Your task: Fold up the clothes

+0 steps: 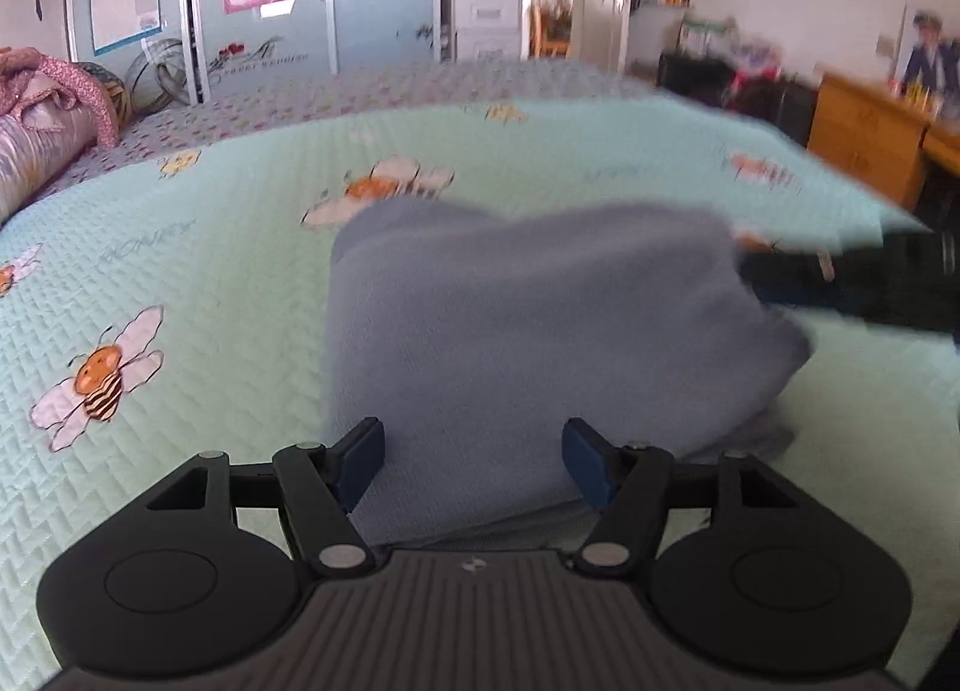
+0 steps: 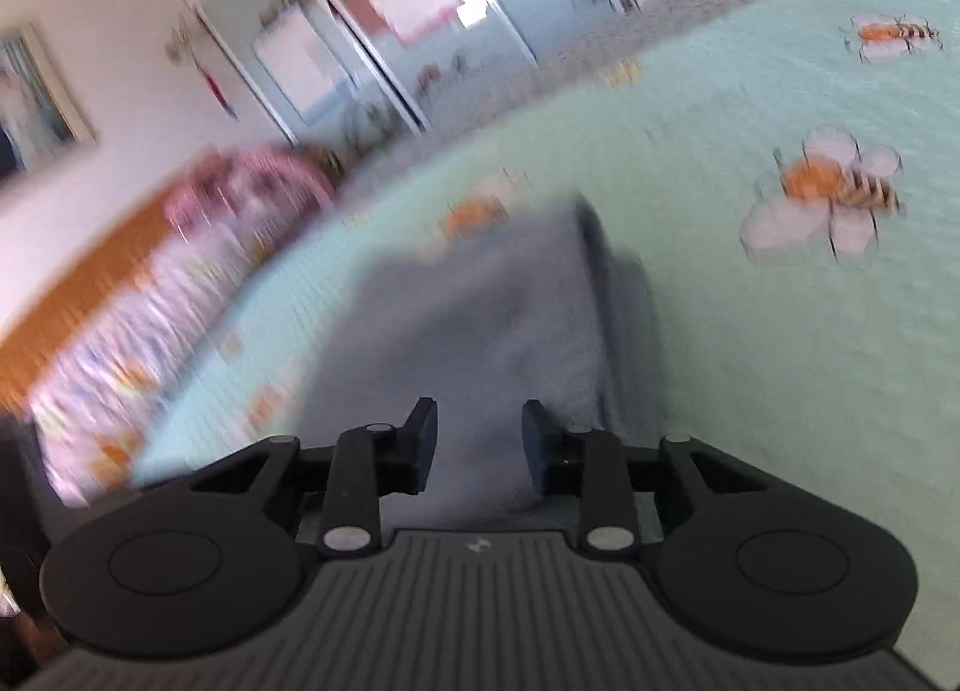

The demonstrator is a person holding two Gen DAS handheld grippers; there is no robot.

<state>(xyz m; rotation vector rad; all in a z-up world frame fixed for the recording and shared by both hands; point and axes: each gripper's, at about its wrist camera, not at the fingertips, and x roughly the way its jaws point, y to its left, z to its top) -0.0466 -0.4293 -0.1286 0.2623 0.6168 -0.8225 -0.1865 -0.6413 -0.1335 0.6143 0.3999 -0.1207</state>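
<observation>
Garment: I am looking at a grey-blue piece of clothing [image 1: 540,331] lying on the bed, folded over into a rough block, with a lower layer poking out along its near right edge.

Garment, right view: the same grey-blue cloth [image 2: 480,319] is showing as a blurred mound with a darker fold running down its right side; I am not making out finer detail through the smear.

Left gripper: I am holding the left gripper [image 1: 473,460] with its jaws spread wide, the blue pads [image 1: 363,460] standing clear of each other. The cloth is lying between and under them, but I am not seeing either pad pinching it.

Right gripper: the right gripper [image 2: 479,442] is sitting with its jaws parted, narrower than the left, and the cloth is filling the gap. I cannot tell whether the fingers [image 2: 423,439] are touching the fabric.

Right gripper, left view: something dark [image 1: 870,283] is reaching in at the garment's far right corner, too blurred for me to read.

Bed cover: I am working over a pale green quilted spread [image 1: 210,271] printed with cartoon bees [image 1: 99,376].

Bedding: pink and lilac covers [image 1: 48,115] are bunching at the far left of the bed.

Room: mirrored wardrobe doors [image 1: 270,1] are standing behind the bed, and a wooden cabinet [image 1: 864,145] is on the right.
</observation>
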